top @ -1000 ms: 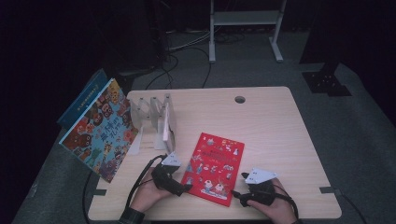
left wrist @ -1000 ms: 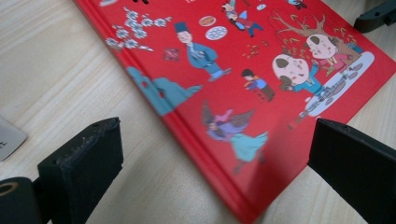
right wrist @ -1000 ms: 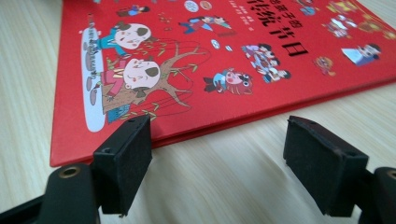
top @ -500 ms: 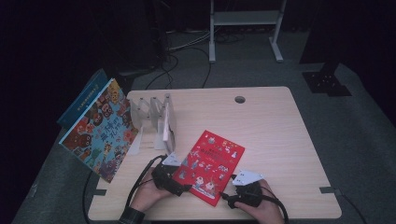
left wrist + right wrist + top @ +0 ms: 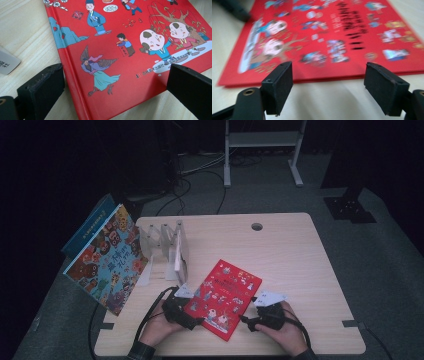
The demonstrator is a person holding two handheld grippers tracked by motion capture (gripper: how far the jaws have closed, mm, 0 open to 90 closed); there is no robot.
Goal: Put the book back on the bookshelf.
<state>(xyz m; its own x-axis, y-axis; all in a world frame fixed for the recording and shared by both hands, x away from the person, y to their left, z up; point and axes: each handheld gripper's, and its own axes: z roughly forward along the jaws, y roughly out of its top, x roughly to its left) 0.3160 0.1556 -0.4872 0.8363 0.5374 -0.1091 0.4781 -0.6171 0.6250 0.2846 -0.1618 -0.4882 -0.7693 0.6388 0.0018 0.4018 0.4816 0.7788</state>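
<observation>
Two grippers come at a red picture book from both sides.

The red picture book (image 5: pixel 223 298) lies flat on the table (image 5: pixel 280 250), turned a bit crooked, just beside a clear book rack (image 5: pixel 162 240). The left gripper (image 5: pixel 110 87) sits at the book's spine corner with its jaws spread wide, one on each side of that corner, and they do not pinch the book. The right gripper (image 5: pixel 328 86) is at the book's other long edge, jaws also spread, with nothing between them. I think the two grippers sit on opposite sides so the book cannot slide away when one pushes or lifts it. A big colorful picture book (image 5: pixel 107 260) leans up against the far side of the rack, maybe where the red book goes next.
</observation>
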